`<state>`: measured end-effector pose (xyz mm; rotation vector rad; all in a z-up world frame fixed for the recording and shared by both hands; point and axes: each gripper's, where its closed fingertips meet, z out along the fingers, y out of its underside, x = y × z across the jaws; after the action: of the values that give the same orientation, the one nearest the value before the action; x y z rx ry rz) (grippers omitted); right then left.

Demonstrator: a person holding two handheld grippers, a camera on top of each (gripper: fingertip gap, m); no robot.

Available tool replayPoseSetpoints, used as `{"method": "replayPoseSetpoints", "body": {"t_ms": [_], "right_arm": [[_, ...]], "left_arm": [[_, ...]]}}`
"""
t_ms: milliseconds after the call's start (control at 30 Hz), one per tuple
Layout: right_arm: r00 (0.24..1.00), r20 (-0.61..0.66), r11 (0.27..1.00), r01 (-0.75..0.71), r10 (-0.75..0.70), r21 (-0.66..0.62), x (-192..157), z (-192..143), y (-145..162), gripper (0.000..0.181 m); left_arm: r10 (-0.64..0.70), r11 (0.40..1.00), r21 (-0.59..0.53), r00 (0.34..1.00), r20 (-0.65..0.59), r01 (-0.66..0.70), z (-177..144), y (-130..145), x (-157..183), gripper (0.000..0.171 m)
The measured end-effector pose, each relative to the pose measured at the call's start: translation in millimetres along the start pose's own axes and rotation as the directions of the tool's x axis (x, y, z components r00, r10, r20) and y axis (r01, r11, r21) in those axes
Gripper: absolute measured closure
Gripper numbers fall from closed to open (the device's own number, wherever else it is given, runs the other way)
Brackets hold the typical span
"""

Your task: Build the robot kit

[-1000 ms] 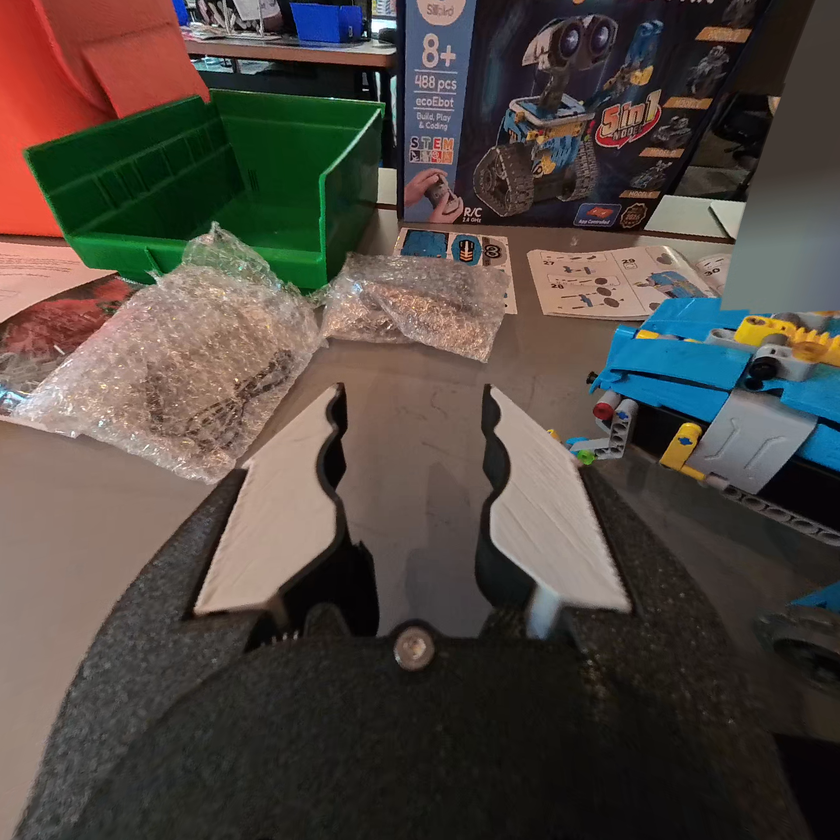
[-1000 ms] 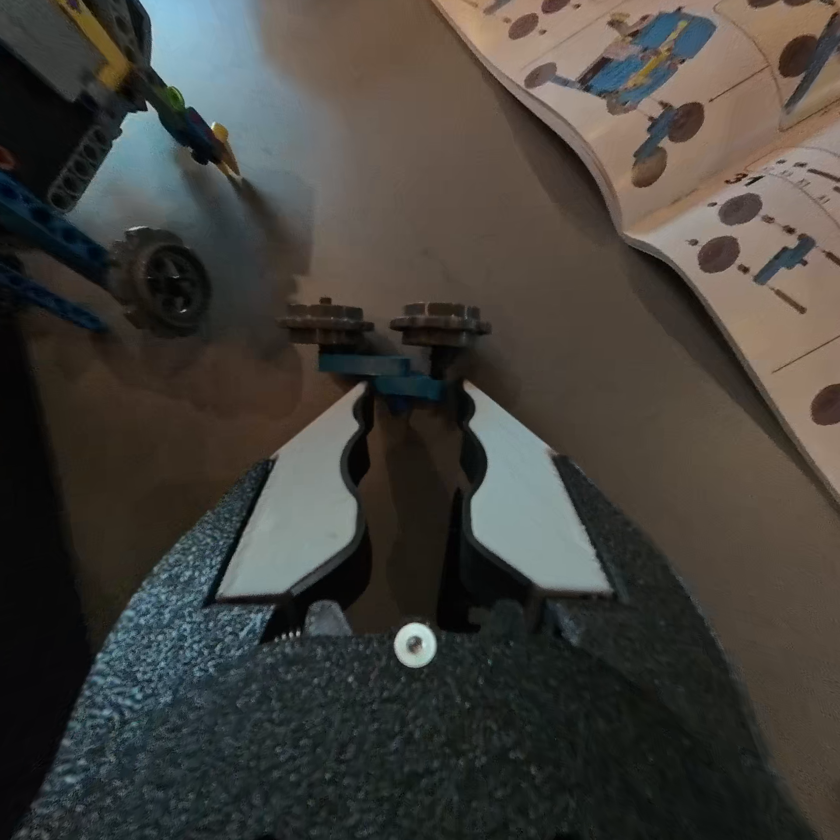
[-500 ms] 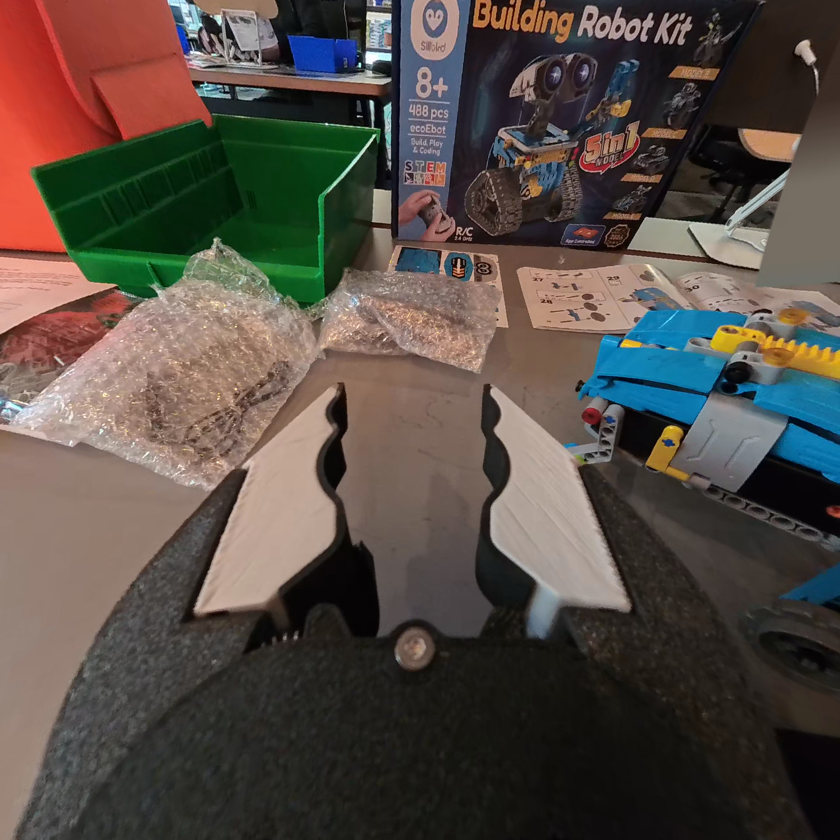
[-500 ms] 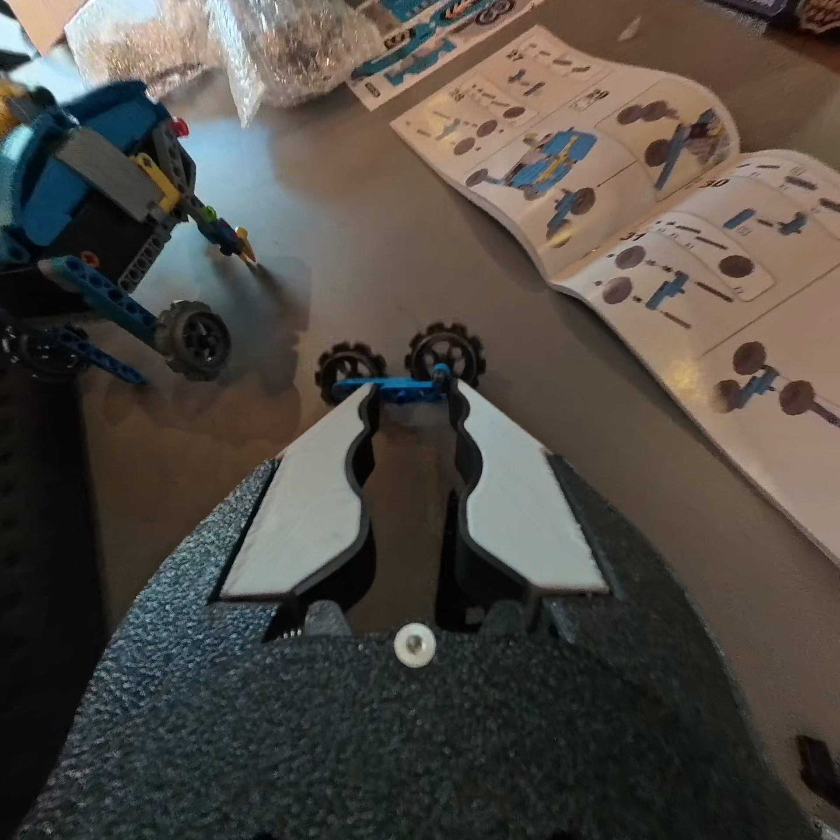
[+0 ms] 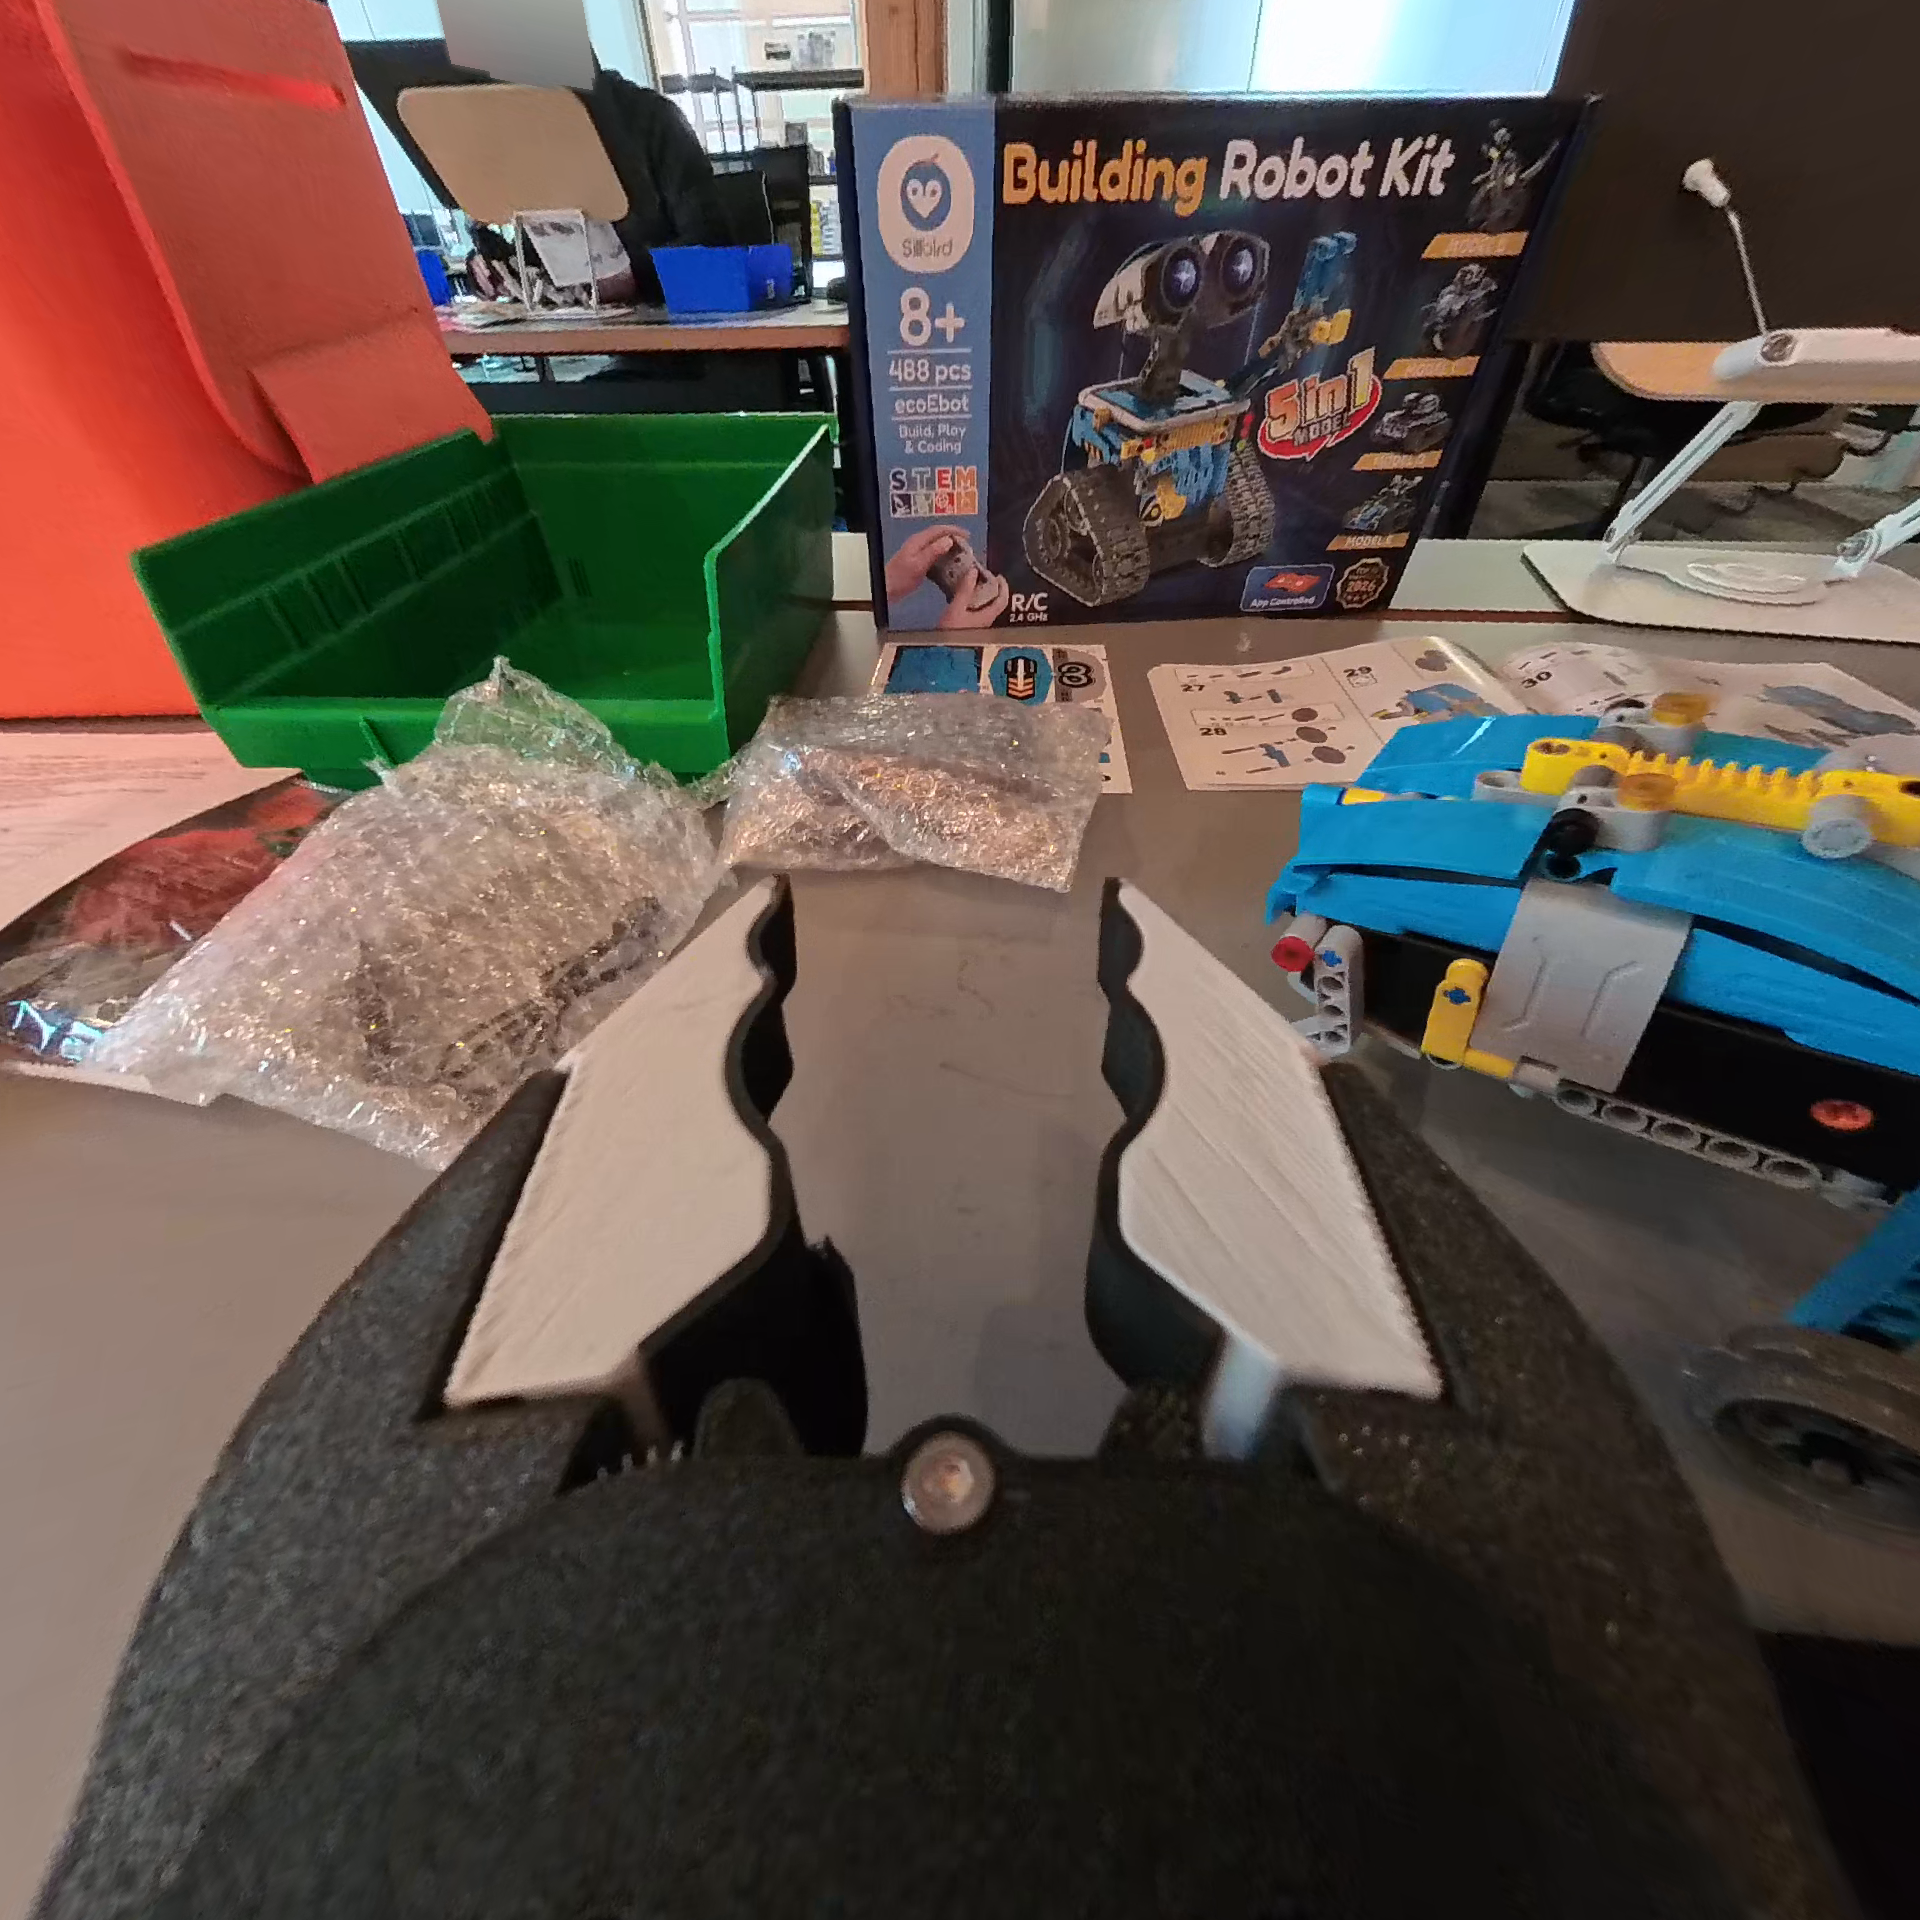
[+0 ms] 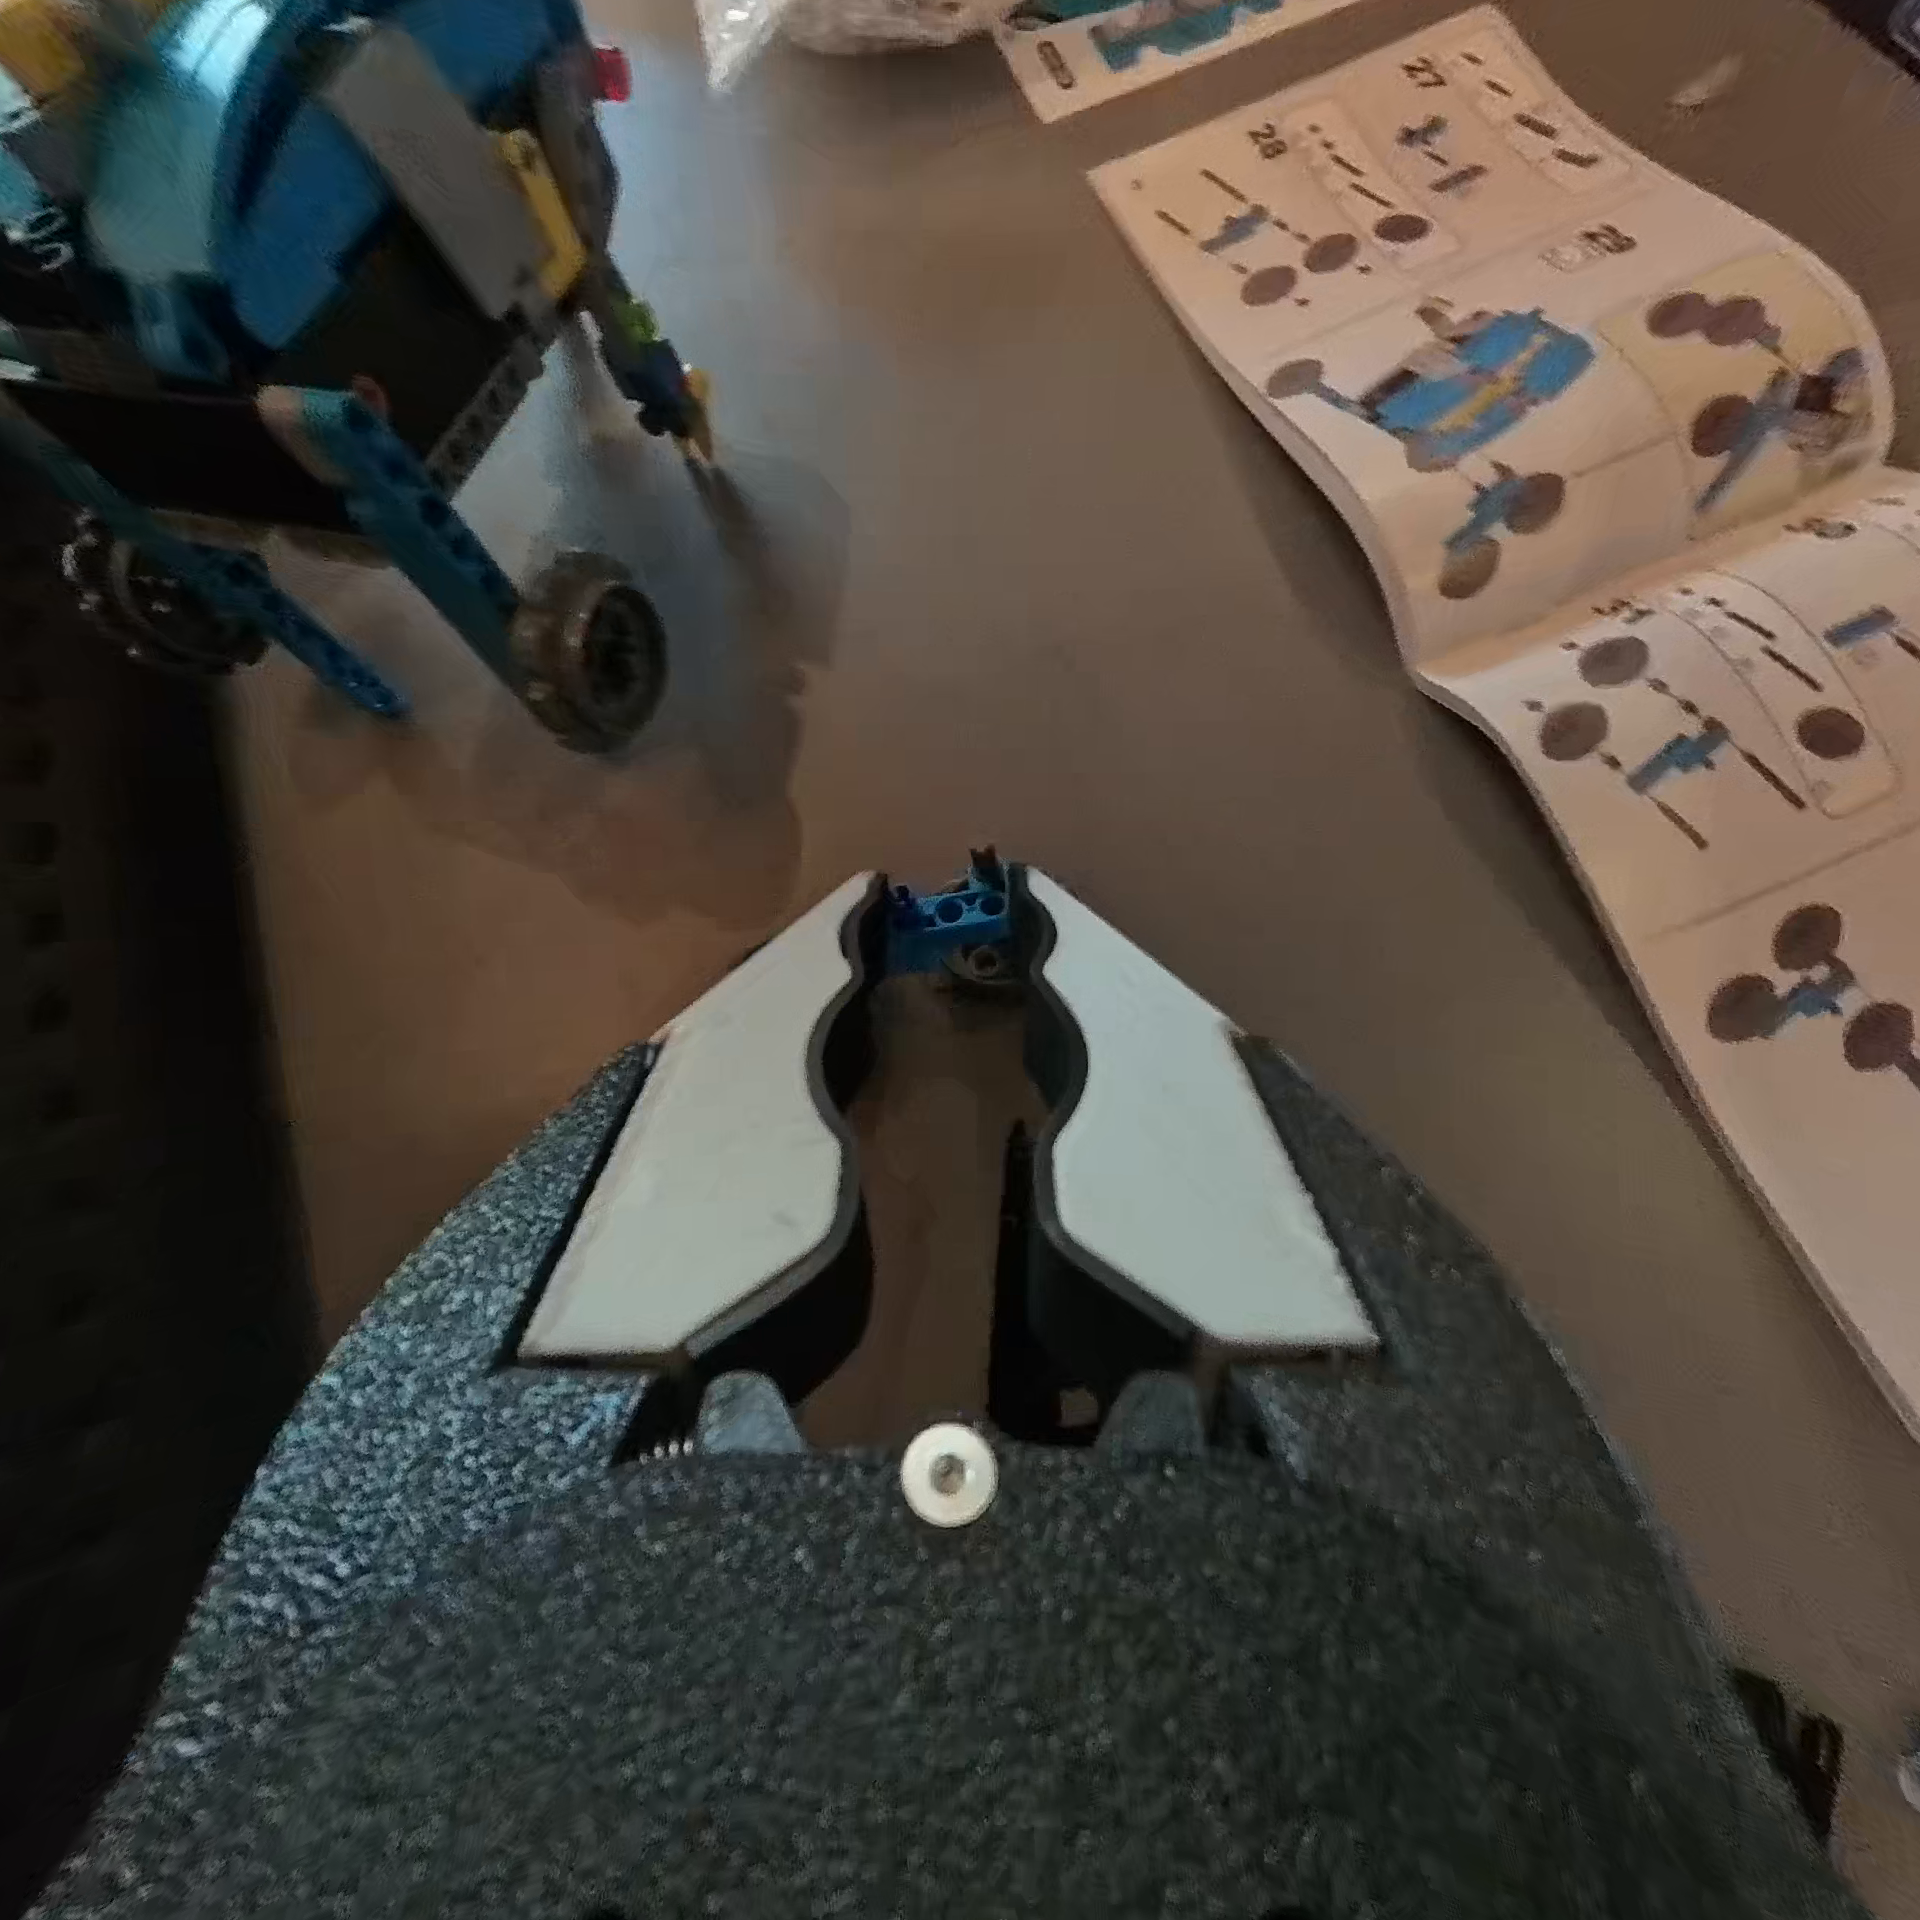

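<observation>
My right gripper is shut on a small blue brick-built piece with dark wheels and holds it above the brown table; the wheels are mostly hidden behind the fingertips. To its left stands the half-built blue and black toy vehicle with a dark wheel on a blue beam. My left gripper is open and empty, low over the table. Bubble-wrap bags lie just beyond it and to its left. The same vehicle is at its right.
An open instruction booklet lies right of the right gripper; it also shows in the left wrist view. A green bin, an orange board and the kit box stand at the back. A white stand is far right. One gripper's finger ends stand about 30 cm off the other's.
My right gripper has closed tighter on the blue wheeled piece, lifted it off the table and pulled back. The left wrist view has tilted up slightly; the left gripper stays open.
</observation>
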<state>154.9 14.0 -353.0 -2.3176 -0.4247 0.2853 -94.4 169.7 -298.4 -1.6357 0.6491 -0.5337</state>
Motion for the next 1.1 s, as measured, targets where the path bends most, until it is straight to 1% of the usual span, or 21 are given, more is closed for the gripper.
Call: {"method": "replayPoseSetpoints", "body": {"t_ms": [167,267,333,400,433,467,500,567,600,667,700,733,800,867,933,967,1033,1100], "right_arm": [[0.998,0.052,1.000,0.020,-0.021,0.015,-15,5,-4,0.157],[0.998,0.067,1.000,0.017,-0.017,0.005,-13,7,0,0.145],[0.998,0.048,0.999,0.032,-0.033,0.016,-3,-3,1,0.144],[0.998,0.019,0.998,0.062,-0.063,0.015,12,-22,7,0.139],[0.998,-0.011,0.998,0.059,-0.059,0.022,23,-31,11,0.140],[1.000,-0.012,0.999,0.022,-0.022,0.036,30,-39,14,0.141],[0.998,0.046,0.998,-0.047,0.044,0.044,27,-43,19,0.140],[0.955,0.218,0.977,-0.212,0.200,0.031,7,-45,27,0.127],[0.934,0.260,0.964,-0.262,0.245,0.033,-1,-42,29,0.125],[0.924,0.256,0.952,-0.305,0.285,0.039,-13,-32,31,0.128],[0.924,0.227,0.944,-0.327,0.307,0.056,-16,-26,30,0.130],[0.917,0.206,0.929,-0.362,0.341,0.077,-17,-22,27,0.137],[0.884,0.228,0.892,-0.439,0.408,0.106,-25,-16,18,0.138],[0.873,0.227,0.883,-0.461,0.432,0.092,-29,-9,17,0.138],[0.891,0.202,0.903,-0.425,0.406,0.061,-33,-1,20,0.140],[0.902,0.182,0.913,-0.405,0.390,0.050,-34,2,20,0.144],[0.924,0.112,0.927,-0.373,0.367,0.045,-31,6,21,0.158],[0.939,0.084,0.940,-0.338,0.334,0.040,-32,9,18,0.159]], "left_arm": [[-0.012,1.000,0.022,1.000,-0.016,0.012,-2,-3,1,0.113],[-0.026,0.999,0.041,0.999,-0.020,0.027,-4,-5,0,0.113],[-0.031,0.998,0.047,0.999,-0.023,0.032,-5,-6,0,0.113],[-0.029,0.998,0.050,0.999,-0.025,0.031,-5,-7,0,0.113],[-0.027,0.998,0.052,0.999,-0.026,0.028,-5,-7,0,0.113],[-0.024,0.998,0.054,0.999,-0.025,0.025,-6,-7,1,0.113],[-0.022,0.998,0.056,0.999,-0.023,0.023,-6,-8,1,0.114],[-0.020,0.998,0.053,1.000,-0.022,0.021,-6,-7,0,0.114],[-0.021,0.998,0.053,1.000,-0.020,0.022,-6,-7,0,0.114],[-0.025,0.998,0.053,1.000,-0.014,0.026,-6,-7,-1,0.114],[-0.027,0.998,0.051,1.000,-0.012,0.027,-5,-7,-2,0.114],[-0.028,0.998,0.048,1.000,-0.009,0.028,-5,-7,-2,0.114],[-0.029,0.999,0.044,1.000,0.003,0.029,-5,-7,-4,0.114],[-0.035,0.999,0.028,0.999,0.018,0.035,-5,-11,-4,0.116],[-0.037,0.999,-0.021,0.999,0.029,0.038,-6,-27,6,0.116],[-0.032,0.999,-0.039,0.999,0.010,0.032,-6,-40,18,0.116],[-0.019,0.996,-0.088,0.995,-0.095,0.011,-5,-63,55,0.116],[-0.019,0.990,-0.143,0.974,-0.226,-0.014,-5,-77,98,0.115]]}}
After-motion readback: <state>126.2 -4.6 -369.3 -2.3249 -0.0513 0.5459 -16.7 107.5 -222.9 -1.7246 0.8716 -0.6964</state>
